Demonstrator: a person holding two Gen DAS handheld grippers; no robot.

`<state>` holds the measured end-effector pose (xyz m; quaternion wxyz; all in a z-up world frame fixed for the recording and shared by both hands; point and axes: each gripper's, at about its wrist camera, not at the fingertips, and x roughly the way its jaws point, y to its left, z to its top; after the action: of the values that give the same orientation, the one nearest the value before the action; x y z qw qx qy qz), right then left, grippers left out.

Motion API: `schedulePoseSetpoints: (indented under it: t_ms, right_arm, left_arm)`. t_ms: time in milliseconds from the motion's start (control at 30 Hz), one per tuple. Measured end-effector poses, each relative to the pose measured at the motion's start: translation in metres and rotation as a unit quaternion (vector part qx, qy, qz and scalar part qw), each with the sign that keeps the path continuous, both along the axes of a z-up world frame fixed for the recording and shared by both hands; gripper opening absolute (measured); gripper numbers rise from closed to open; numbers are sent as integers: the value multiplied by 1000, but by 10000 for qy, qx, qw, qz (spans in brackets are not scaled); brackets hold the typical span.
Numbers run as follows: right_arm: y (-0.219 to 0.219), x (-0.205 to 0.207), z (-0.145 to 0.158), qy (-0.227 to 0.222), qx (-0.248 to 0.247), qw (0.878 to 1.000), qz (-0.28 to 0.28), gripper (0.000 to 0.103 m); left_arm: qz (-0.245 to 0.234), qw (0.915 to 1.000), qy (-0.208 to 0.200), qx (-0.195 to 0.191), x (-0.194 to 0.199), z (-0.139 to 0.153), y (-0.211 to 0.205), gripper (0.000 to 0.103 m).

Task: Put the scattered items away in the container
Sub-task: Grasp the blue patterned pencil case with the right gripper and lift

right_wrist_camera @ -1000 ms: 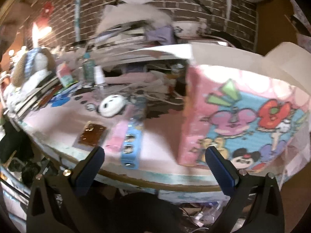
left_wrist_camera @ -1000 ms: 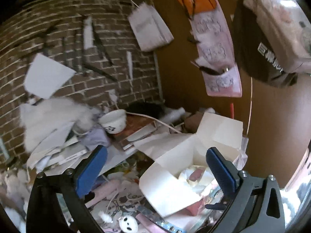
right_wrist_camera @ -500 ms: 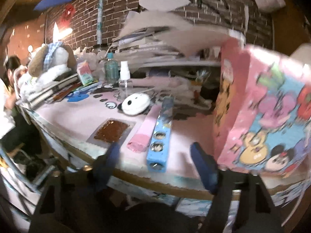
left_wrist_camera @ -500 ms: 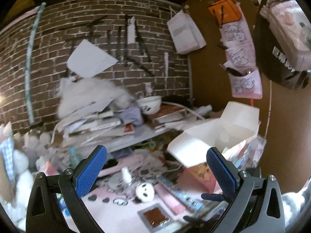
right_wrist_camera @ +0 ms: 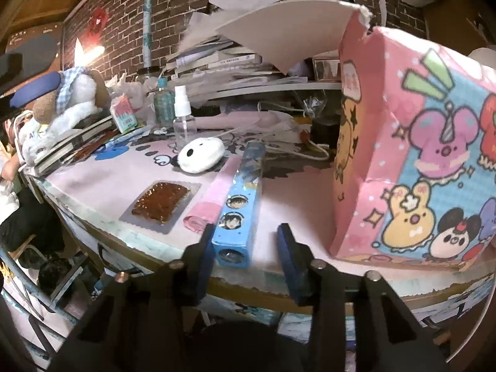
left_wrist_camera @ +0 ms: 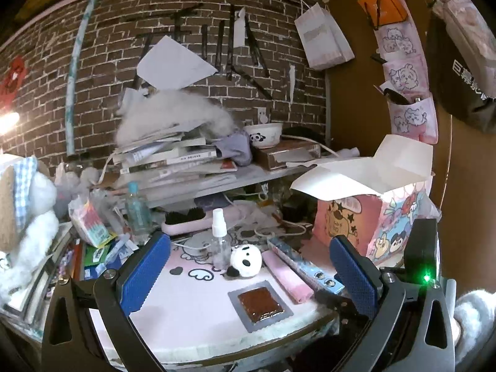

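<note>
A pink cartoon-printed box (left_wrist_camera: 378, 223) (right_wrist_camera: 412, 167) with open white flaps stands at the table's right. On the pink mat lie a long blue box (left_wrist_camera: 305, 263) (right_wrist_camera: 243, 198), a pink roll (left_wrist_camera: 286, 277) (right_wrist_camera: 214, 198), a panda plush (left_wrist_camera: 246, 260) (right_wrist_camera: 201, 153), a foil-edged brown packet (left_wrist_camera: 260, 305) (right_wrist_camera: 161, 204) and a clear spray bottle (left_wrist_camera: 220, 238) (right_wrist_camera: 183, 117). My left gripper (left_wrist_camera: 248, 276) is open and empty, back from the table edge. My right gripper (right_wrist_camera: 248, 248) is open, its jaws partly closed in around the blue box's near end without gripping it.
A stack of books and papers (left_wrist_camera: 173, 155) with a panda bowl (left_wrist_camera: 263, 135) fills the shelf at the back. A plush dog (right_wrist_camera: 68, 99), a teal bottle (left_wrist_camera: 138, 214) and packets (left_wrist_camera: 93, 226) crowd the left. A cable (right_wrist_camera: 297, 152) lies by the box.
The left gripper has pulled back from over the box to the table's front. The right gripper has moved left to the blue box and its jaws have narrowed.
</note>
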<state>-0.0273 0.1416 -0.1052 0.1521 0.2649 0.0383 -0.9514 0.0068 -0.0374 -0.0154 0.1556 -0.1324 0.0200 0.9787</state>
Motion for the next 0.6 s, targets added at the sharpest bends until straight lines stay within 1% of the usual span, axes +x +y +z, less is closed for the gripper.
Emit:
schedulePoseSetpoints:
  t_ms: [133,267,433,533,600]
  right_arm:
    - [-4,-4,0,25,54,10000,-17,32]
    - [-9,-7,0,67,131,9999,-59,32]
    - [-14,-13,-1,49,56,9999,-82,32]
    - [-17,-15,-2,71,26,9999,-84,24]
    - [-18,-15,-2,86,17,9999,-82,21]
  left_arm:
    - [-65,9999,-9,156,1,-3,-4,102]
    - [-32,9999,-31,157,2,-7,-5,102]
    - [-16,9998,-57,174,2,-10,-8,102]
    - [-3,9997,-76,215,1,-11,-9,102]
    - [-10,9997,-84,219,1,-12,-10,102]
